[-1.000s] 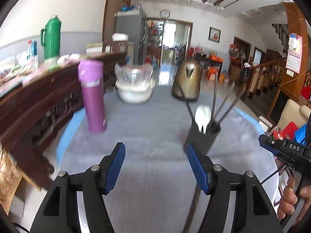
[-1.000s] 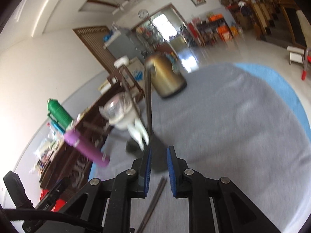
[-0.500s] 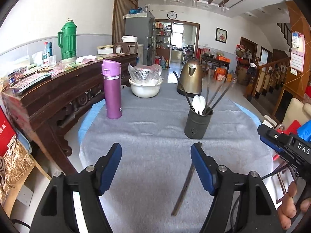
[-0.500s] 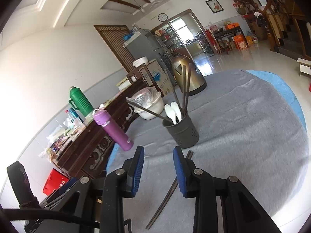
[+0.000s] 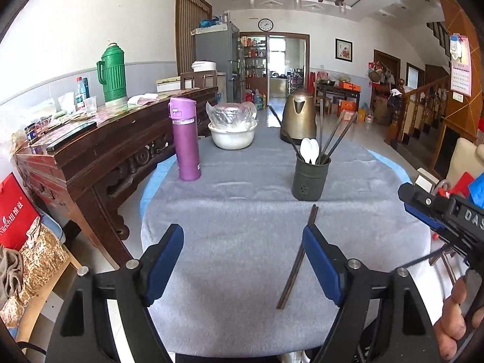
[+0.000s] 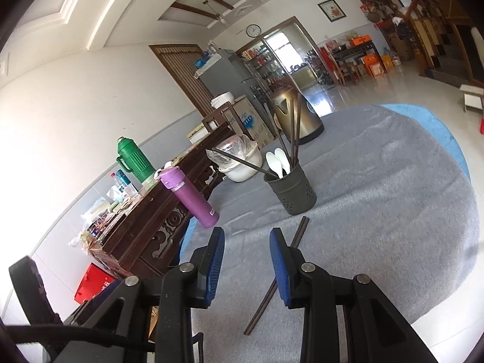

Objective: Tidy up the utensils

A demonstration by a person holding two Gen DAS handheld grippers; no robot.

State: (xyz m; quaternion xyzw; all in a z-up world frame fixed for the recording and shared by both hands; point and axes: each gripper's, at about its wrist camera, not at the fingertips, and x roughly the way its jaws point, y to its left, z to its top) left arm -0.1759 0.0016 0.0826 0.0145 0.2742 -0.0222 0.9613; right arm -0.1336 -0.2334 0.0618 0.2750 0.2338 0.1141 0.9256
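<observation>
Item: chopsticks [image 5: 298, 255] loose on counter [image 5: 236, 211], holder [image 5: 310, 178] at 12 o'clock.
Left tongs [image 5: 243, 264] opening, right tongs [image 6: 246, 258] parted, both empty; next: grasp pair.

Purple flask [image 5: 185, 139], covered bowl [image 5: 232, 134], brass kettle [image 5: 299, 118].

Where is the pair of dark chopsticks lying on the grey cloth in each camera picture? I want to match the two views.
Left wrist view: the loose chopsticks lie right of centre, low, running from near the utensil holder toward the camera.
Right wrist view: the same pair lies at lower centre, partly hidden behind one blue finger pad.
Shared landmark: the purple bottle.
</observation>
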